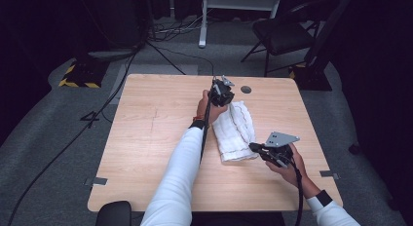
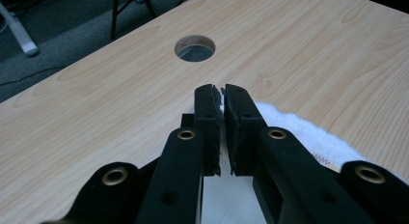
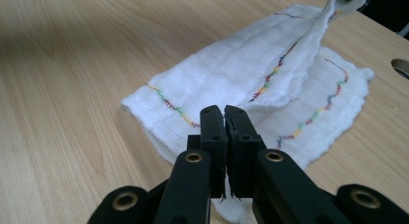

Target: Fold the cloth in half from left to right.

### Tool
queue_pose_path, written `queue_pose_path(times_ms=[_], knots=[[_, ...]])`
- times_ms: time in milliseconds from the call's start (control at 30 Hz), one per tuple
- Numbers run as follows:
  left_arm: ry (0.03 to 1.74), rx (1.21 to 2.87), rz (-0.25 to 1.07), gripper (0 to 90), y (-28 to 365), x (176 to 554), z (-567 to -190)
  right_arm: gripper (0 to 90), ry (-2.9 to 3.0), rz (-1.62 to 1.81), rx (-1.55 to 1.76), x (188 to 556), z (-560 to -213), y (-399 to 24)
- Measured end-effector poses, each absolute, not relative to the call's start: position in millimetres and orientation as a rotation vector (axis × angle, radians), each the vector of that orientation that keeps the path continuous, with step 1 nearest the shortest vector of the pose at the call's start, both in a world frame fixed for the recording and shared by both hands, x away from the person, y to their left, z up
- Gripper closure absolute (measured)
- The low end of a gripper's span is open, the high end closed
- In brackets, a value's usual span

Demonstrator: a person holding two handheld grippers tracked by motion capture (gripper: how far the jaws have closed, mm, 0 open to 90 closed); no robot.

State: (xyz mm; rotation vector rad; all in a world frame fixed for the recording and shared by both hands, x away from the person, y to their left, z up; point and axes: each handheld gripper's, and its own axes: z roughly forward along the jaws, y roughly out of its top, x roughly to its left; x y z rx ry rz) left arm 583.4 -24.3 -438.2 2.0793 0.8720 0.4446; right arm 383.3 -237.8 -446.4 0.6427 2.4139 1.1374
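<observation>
Both grippers – L [image 1: 217,102] at 12 o'clock, R [image 1: 254,147] at 5 – are pinching the cloth [image 1: 236,128] w/ fingers clamped; keep edges aligned while folding on the worktop [image 1: 146,138].

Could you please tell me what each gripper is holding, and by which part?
Both hold the white woven cloth with multicoloured zigzag stitching: the left gripper pinches its far edge, the right gripper its near edge.

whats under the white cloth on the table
The white cloth lies folded on the bare wooden table, each tool pinching an end. Only tabletop shows around its edges; whatever is beneath or between its layers is covered.
</observation>
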Motion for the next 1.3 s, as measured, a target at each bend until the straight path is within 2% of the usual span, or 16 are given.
queue_pose_path(times_ms=[533,567,667,767,933,1067,1233,1300], knots=[[0.875,2.089,0.467,83.1,-62.6,595.7,-445.8,87.5,2.438,1.082,0.707,383.4,-461.7,-247.8],[0.901,2.088,0.487,80.0,-64.8,596.9,-447.1,87.4,2.438,1.079,0.719,384.6,-463.0,-248.3],[0.965,2.095,0.511,55.5,-65.3,597.6,-448.1,86.2,2.442,1.057,0.744,387.3,-468.3,-248.4],[0.954,2.072,0.511,43.4,-56.0,592.3,-443.9,86.2,2.450,1.037,0.746,387.9,-471.0,-248.1],[0.904,2.106,0.467,33.7,-36.6,575.4,-436.4,86.3,2.453,1.017,0.760,388.6,-469.7,-251.2],[0.803,2.168,0.429,28.5,-18.5,545.5,-437.3,85.5,2.463,0.985,0.776,389.0,-472.0,-256.0],[0.720,2.241,0.400,25.8,3.2,505.1,-443.7,71.2,2.475,0.980,0.818,387.0,-471.5,-263.8],[0.711,2.244,0.378,25.6,11.3,490.7,-448.5,62.5,2.475,0.980,0.823,386.3,-470.7,-265.5]])
